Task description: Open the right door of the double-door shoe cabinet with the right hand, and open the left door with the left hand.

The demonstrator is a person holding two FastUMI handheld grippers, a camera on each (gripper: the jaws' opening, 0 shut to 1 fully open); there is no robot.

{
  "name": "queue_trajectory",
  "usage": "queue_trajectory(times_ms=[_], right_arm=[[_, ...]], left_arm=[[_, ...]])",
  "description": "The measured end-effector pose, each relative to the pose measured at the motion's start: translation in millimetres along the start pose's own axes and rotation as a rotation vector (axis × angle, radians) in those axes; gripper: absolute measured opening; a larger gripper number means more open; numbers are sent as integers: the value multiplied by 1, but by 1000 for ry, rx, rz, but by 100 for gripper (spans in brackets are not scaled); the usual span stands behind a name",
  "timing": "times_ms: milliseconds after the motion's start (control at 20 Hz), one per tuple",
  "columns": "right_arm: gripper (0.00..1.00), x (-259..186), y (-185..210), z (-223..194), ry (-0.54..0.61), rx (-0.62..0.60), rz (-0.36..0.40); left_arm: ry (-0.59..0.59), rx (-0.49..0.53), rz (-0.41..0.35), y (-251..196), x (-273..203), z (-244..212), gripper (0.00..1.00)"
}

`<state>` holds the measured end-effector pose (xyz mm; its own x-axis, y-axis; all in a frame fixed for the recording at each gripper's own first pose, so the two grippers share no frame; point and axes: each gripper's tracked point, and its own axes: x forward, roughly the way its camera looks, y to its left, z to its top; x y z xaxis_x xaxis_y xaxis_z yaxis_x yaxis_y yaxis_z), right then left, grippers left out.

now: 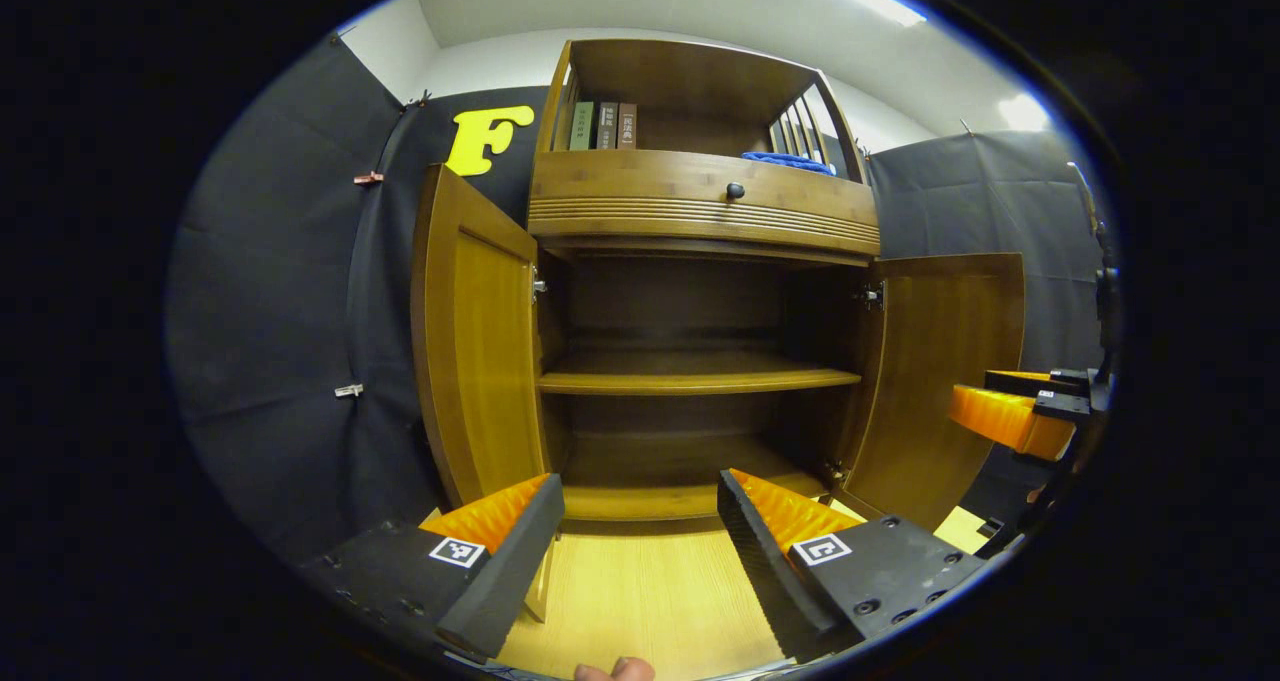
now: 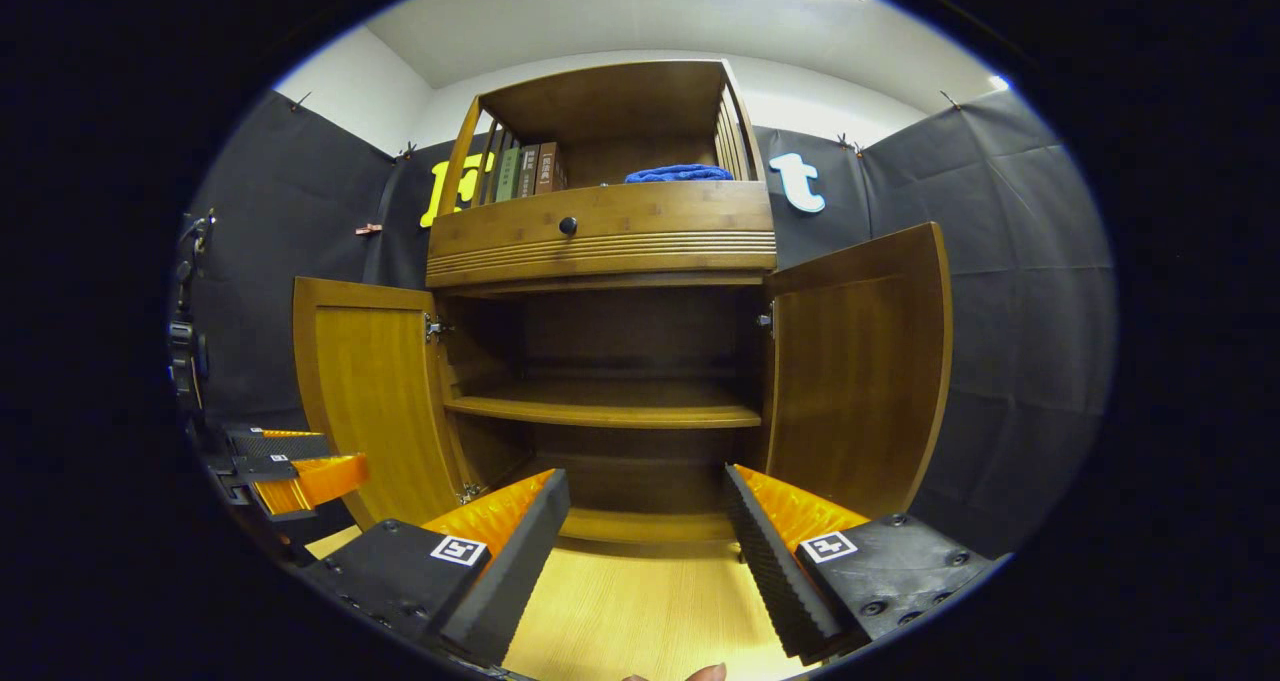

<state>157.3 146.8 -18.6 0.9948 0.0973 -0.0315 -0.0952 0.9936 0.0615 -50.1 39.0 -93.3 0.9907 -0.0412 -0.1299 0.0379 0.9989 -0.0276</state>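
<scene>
both claws (image 1: 640,531) agape, doors (image 1: 478,346) outswung

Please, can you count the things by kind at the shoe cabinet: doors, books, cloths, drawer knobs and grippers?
Open doors: 2 (left door, right door)
Books: 3
Blue cloth: 1
Drawer knob: 1
Grippers: 2 (left gripper, right gripper)
Total: 9

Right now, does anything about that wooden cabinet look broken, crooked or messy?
Nothing stands out. Both the left door and right door hang open and straight, the inner shelf sits level, and the books stand upright beside a blue cloth.
</scene>
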Motion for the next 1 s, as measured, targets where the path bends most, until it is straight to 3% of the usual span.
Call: queue_trajectory(times_ms=[350, 1000], right_arm=[[96, 4, 2, 15, -35, -12, 6], [98, 9, -2, -12, 29, -18, 1]], left_arm=[[1, 16, -2, 0, 1, 1, 95], [4, 41, -35, -4, 8, 1, 96]])
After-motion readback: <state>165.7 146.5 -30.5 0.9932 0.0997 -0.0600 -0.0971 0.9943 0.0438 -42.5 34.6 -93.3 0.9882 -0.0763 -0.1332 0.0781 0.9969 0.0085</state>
